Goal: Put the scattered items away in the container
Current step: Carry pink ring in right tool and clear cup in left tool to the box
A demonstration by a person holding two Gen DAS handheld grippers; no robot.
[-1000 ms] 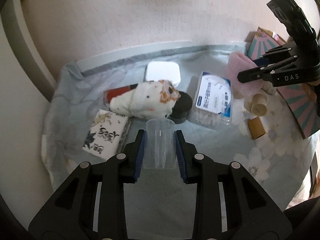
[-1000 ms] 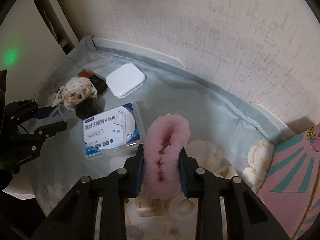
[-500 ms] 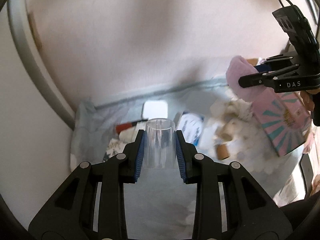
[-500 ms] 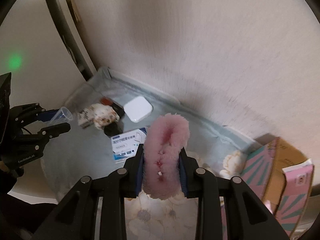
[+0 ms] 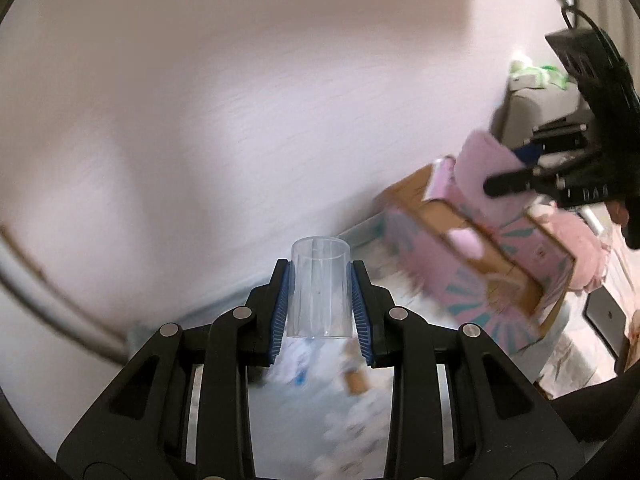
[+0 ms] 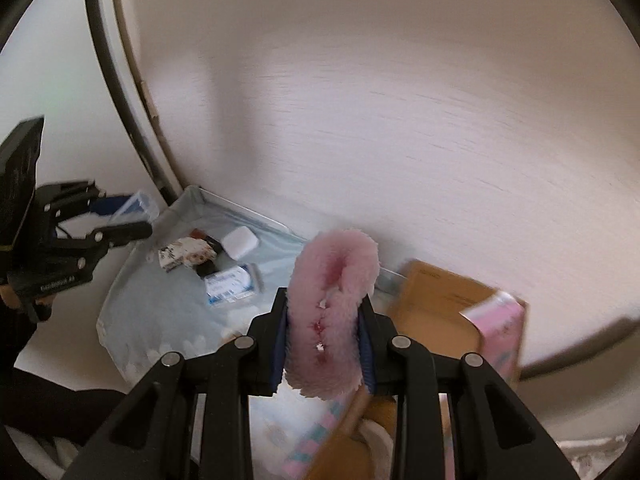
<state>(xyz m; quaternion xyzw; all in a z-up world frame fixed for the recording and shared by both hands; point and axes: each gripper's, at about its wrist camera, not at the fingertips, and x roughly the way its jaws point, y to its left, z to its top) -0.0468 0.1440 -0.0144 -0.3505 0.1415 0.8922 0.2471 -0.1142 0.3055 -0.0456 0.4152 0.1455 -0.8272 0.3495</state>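
The left gripper [image 5: 319, 308] is clamped on a clear plastic cup [image 5: 319, 288], its blue-padded fingers [image 5: 280, 312] pressing the cup's two sides. The cup stands upright between them, its open rim toward the wall, lifted off the surface. This gripper is raised and angled toward the pale pink wall [image 5: 240, 100], with the blurred cloth-covered surface [image 5: 288, 412] below it.

The right gripper [image 6: 323, 332] is clenched on a fluffy pink item [image 6: 334, 284], a soft loop folded between the fingers and bulging above them. In the left wrist view this gripper [image 5: 520, 178] appears at the upper right, held high with the pink item [image 5: 486, 168] hanging over the open top of the pink-and-teal cardboard box [image 5: 476, 264]. From the right wrist view, the box [image 6: 448, 312] lies just beyond and to the right of the fingers, its brown inner flap open.

Farther out in the right wrist view, the light blue floral cloth [image 6: 160, 304] carries the remaining scattered items: a white square case [image 6: 239, 242], a spotted white cloth bundle [image 6: 188, 254], a dark round item [image 6: 206, 269], and a clear box with a blue-and-white label [image 6: 232, 285]. The left gripper [image 6: 116, 224] shows at the left edge, above the cloth, with the cup [image 6: 138, 206] in its fingers. Much of the left wrist view is motion-blurred.
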